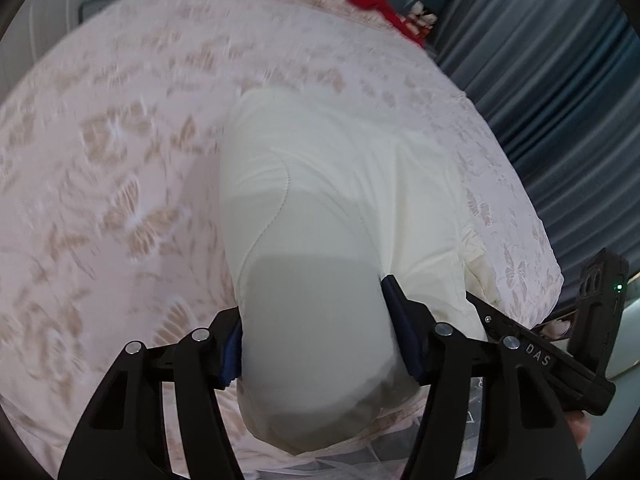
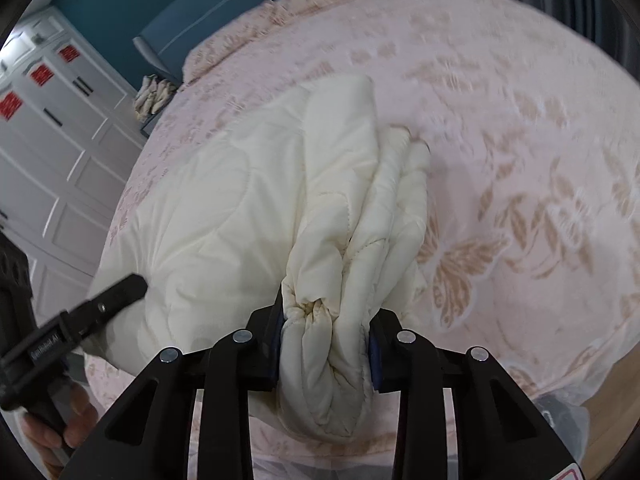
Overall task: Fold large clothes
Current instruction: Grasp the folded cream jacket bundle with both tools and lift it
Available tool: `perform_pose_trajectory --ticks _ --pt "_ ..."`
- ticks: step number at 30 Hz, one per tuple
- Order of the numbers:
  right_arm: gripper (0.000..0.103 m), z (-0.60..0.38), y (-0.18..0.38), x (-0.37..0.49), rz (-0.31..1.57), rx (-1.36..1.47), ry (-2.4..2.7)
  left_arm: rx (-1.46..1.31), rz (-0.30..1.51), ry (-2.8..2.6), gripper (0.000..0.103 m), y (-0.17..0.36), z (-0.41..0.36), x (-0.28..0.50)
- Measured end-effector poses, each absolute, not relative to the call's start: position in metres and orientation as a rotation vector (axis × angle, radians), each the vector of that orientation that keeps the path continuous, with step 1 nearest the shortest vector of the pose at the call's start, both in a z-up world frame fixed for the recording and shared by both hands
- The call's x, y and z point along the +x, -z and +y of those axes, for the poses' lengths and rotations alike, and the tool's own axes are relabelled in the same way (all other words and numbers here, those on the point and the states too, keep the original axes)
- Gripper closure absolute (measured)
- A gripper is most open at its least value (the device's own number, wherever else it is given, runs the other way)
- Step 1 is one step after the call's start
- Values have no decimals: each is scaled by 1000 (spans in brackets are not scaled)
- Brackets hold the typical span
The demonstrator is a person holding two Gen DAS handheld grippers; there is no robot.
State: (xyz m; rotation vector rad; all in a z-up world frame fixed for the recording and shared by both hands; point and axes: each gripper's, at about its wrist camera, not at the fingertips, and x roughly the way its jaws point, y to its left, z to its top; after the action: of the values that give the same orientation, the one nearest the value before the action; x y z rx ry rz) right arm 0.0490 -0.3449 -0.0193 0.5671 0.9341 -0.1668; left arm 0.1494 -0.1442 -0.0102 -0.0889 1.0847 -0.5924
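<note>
A cream padded jacket (image 1: 320,160) lies lengthwise on a bed with a pink butterfly-patterned cover (image 1: 120,160). My left gripper (image 1: 312,300) is shut on a thick smooth fold at the jacket's near end, its blue pads pressing both sides. In the right wrist view the same jacket (image 2: 224,200) bunches into quilted pleats, and my right gripper (image 2: 326,312) is shut on that bunch. The near end hangs lifted off the bed cover (image 2: 520,160). Each gripper shows in the other's view: the right one (image 1: 540,356) at the right edge, the left one (image 2: 100,308) at the lower left.
A red cloth (image 1: 372,0) lies at the bed's far end beside blue-grey curtains (image 1: 560,80). A white panelled wardrobe (image 2: 60,140) stands to the left and a blue headboard (image 2: 208,12) behind. A person's hand (image 2: 76,420) holds the left gripper's handle.
</note>
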Motion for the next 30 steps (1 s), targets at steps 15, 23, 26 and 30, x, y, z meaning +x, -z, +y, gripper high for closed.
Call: perform_pose_trajectory --ticks 15,23,26,30 --pt "72 -276 -98 21 650 258 171 -59 782 643 46 -98 -91 108" --pt "74 -242 -142 23 523 154 156 -41 613 654 47 -146 -60 94" --pt "74 -230 -160 28 464 118 138 -38 548 657 47 -162 -47 93" --pt "74 -213 -177 40 398 84 108 -27 449 653 47 -183 -28 99"
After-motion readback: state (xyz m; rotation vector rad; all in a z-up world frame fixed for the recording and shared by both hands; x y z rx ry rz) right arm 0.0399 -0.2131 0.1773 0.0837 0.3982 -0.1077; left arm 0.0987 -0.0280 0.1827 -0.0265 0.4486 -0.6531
